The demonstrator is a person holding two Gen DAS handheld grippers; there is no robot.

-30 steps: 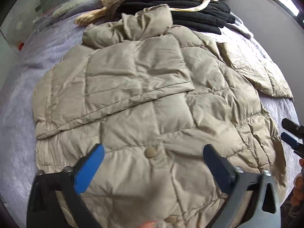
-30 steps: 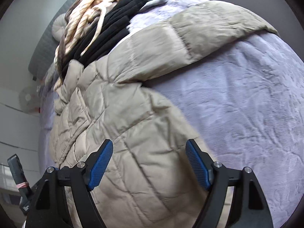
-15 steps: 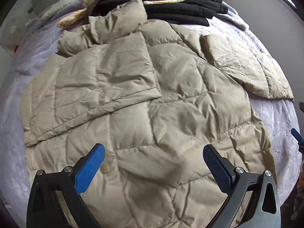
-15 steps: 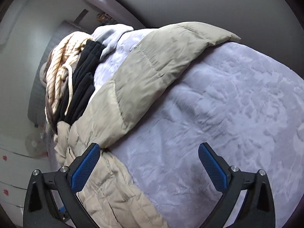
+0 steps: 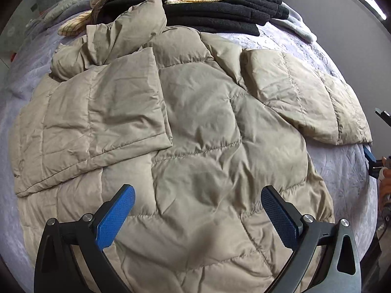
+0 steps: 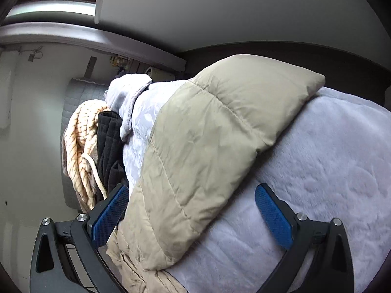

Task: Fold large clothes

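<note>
A beige quilted puffer jacket (image 5: 195, 127) lies spread on a lilac bed cover (image 5: 342, 183). One sleeve is folded across its chest at the left (image 5: 102, 127); the other sleeve (image 5: 305, 97) stretches out to the right. My left gripper (image 5: 198, 200) hangs open above the jacket's lower body, nothing between its fingers. In the right wrist view, the outstretched sleeve (image 6: 207, 146) runs up and away, and my right gripper (image 6: 191, 206) stands wide open around the sleeve's near part without pressing on it. The right gripper's tip (image 5: 369, 153) shows at the right edge of the left wrist view.
A pile of folded clothes lies beyond the collar: black knitwear (image 5: 220, 7), a cream striped garment (image 6: 83, 146) and a grey one (image 6: 129, 97). A grey wall (image 6: 244, 12) runs along the bed's far side. Bare lilac cover (image 6: 330, 171) lies to the sleeve's right.
The left gripper has slid across the jacket toward the collar and the right sleeve. The right gripper has opened wider, rolled, and moved from the jacket's body out along the sleeve.
</note>
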